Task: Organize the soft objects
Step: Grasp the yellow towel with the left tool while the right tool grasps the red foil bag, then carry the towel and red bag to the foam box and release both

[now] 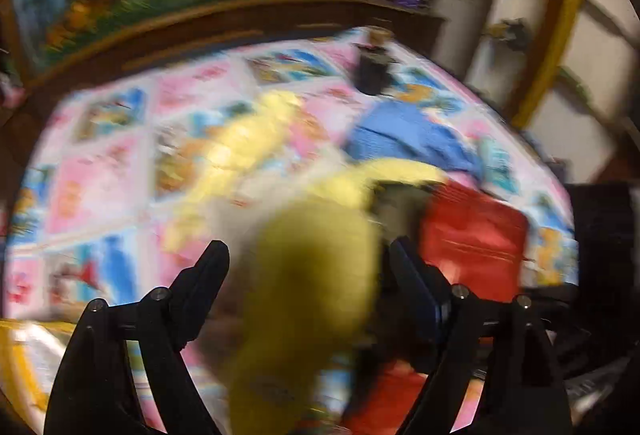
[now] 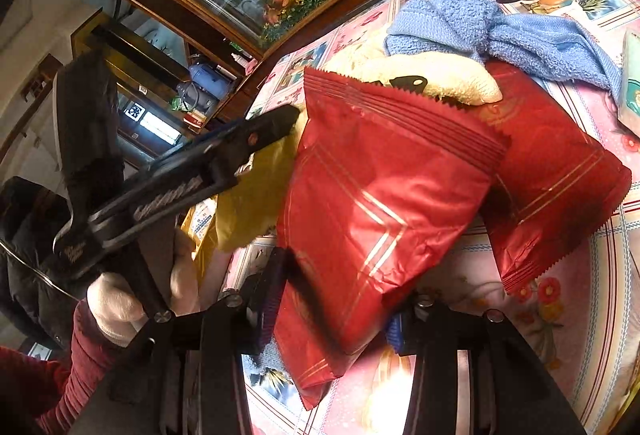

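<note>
Jaws of the right gripper are clamped on a red packet at frame centre; the left gripper is spread around a blurred yellow cloth, unpressed. A blue towel, second red packet and cream cloth lie unsorted, upper right; little appears done.

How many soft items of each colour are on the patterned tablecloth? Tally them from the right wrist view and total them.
Red foil packets: 2
Blue towel: 1
Cream knitted piece: 1
Yellow cloth: 1
Total: 5
</note>
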The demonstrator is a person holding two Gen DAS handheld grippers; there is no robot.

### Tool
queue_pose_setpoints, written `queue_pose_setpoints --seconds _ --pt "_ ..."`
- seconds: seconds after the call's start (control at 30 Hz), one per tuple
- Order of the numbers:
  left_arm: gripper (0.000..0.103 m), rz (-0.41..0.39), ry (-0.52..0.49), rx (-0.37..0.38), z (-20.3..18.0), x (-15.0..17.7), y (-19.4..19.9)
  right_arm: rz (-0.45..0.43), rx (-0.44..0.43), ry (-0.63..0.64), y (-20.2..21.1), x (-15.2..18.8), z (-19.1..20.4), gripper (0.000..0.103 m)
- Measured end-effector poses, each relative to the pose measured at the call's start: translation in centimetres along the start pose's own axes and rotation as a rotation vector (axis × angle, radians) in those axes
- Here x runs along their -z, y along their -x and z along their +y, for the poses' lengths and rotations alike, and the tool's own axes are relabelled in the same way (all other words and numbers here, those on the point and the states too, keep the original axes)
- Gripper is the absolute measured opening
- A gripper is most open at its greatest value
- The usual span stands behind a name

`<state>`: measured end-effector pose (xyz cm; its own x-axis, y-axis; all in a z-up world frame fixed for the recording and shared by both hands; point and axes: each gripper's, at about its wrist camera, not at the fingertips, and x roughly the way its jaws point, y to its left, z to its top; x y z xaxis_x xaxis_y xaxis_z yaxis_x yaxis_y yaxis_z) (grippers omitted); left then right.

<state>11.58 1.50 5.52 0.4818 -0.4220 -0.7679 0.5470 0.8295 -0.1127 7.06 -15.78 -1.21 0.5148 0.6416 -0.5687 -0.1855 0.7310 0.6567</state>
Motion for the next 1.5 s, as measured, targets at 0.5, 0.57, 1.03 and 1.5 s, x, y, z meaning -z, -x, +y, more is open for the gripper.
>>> queue_pose_setpoints --seconds 0.5,0.57,1.03,1.5 --pt "0.001 -0.106 0.121 0.002 -0.6 1.6 5.0 -0.035 -0.022 0.023 2.1 0.7 1.9 0.017" --pt "0.001 -0.137 0.139 0.017 -0.6 1.8 6.4 -0.043 -0.013 0.042 2.6 0.8 2.5 0.017" --pt "0.002 -0.325 0.228 0.031 0.5 4.8 17.6 -0.083 -0.022 0.098 6.2 1.6 5.1 0.017" --pt "0.001 -0.378 0.422 -0.143 10.2 11.0 22.1 -0.018 -0.133 0.213 4.6 0.9 12.6 0.017"
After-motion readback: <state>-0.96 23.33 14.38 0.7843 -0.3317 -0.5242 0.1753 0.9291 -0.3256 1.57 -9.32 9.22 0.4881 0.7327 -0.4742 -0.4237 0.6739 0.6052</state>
